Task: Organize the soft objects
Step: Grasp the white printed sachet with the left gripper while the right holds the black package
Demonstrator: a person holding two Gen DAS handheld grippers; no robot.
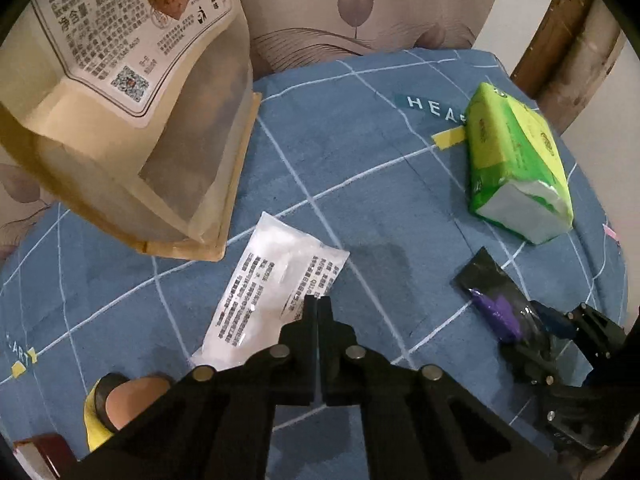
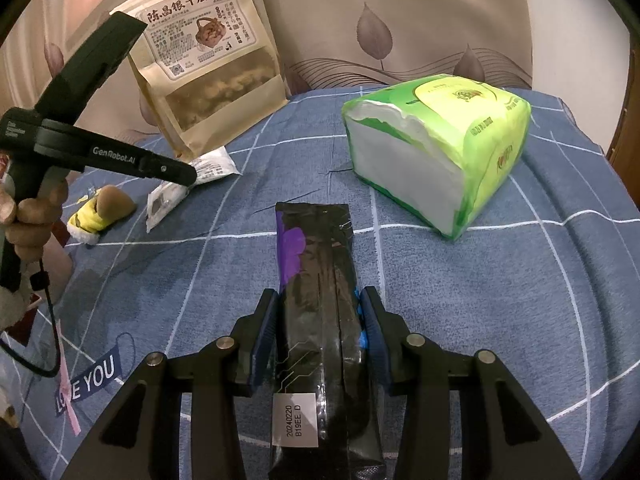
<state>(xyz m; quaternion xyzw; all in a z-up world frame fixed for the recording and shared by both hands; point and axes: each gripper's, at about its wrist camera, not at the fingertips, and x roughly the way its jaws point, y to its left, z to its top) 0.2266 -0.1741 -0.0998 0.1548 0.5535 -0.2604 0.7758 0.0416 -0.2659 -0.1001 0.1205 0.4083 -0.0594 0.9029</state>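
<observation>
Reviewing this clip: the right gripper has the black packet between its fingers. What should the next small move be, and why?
Probably lift the black packet slightly off the blue bedsheet. The right gripper has both pads against its sides, so the grasp looks set, yet the packet's far end seems to lie on the sheet. The left gripper is shut over the white sachet, out of the way.

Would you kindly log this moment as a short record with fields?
surface: blue grid-pattern bedcover
right gripper: jaws shut on black and purple packet
left gripper: jaws shut, at the edge of white sachet; whether it grips it is unclear
tissue pack: green, lying apart, torn end open
paper snack bag: upright against the headboard
plush toy: yellow and brown, on the bedcover
</observation>
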